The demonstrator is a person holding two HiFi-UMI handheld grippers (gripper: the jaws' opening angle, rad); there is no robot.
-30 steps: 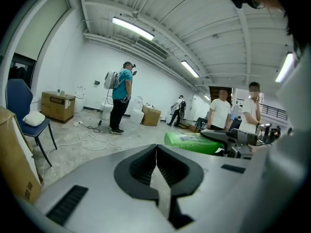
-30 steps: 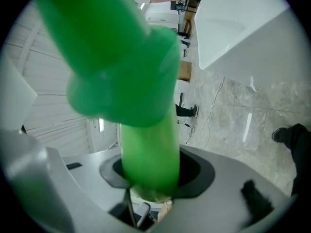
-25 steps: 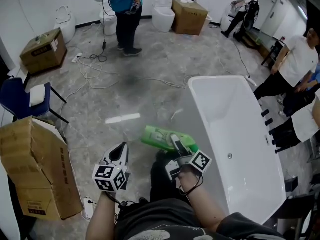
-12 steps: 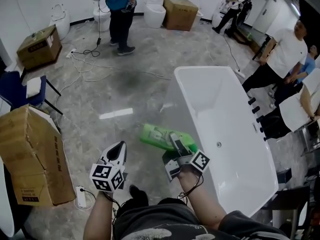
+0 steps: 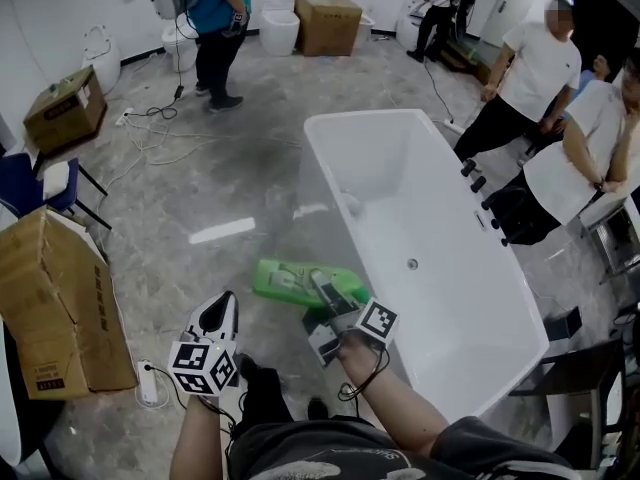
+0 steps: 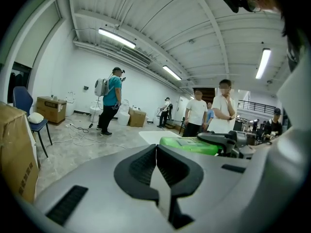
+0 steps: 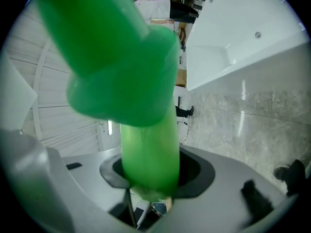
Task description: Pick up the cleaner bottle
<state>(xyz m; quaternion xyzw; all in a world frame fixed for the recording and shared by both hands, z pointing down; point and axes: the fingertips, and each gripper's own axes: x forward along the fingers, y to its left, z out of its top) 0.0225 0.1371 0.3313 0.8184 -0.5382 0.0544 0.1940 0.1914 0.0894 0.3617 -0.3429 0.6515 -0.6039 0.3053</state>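
In the head view, the green cleaner bottle (image 5: 290,281) lies level in the air beside the near left edge of the white bathtub (image 5: 480,298). My right gripper (image 5: 325,296) is shut on the bottle's narrow neck. In the right gripper view the bottle (image 7: 146,106) fills the middle, clamped between the jaws of the right gripper (image 7: 150,176). My left gripper (image 5: 218,316) hangs to the bottle's left, shut and empty. In the left gripper view, the pads of the left gripper (image 6: 156,152) meet, and the bottle (image 6: 187,145) shows at the right.
A large cardboard box (image 5: 50,298) and a blue chair (image 5: 25,183) stand at the left. Cables (image 5: 150,133) trail over the grey floor, and a power strip (image 5: 148,383) lies near my feet. People (image 5: 530,78) stand by the tub's far side; another person (image 5: 215,18) is at the back.
The head view has travelled across the floor: the bathtub has slid left and the box has come closer. Both grippers keep their pose, the right one still carrying the bottle.
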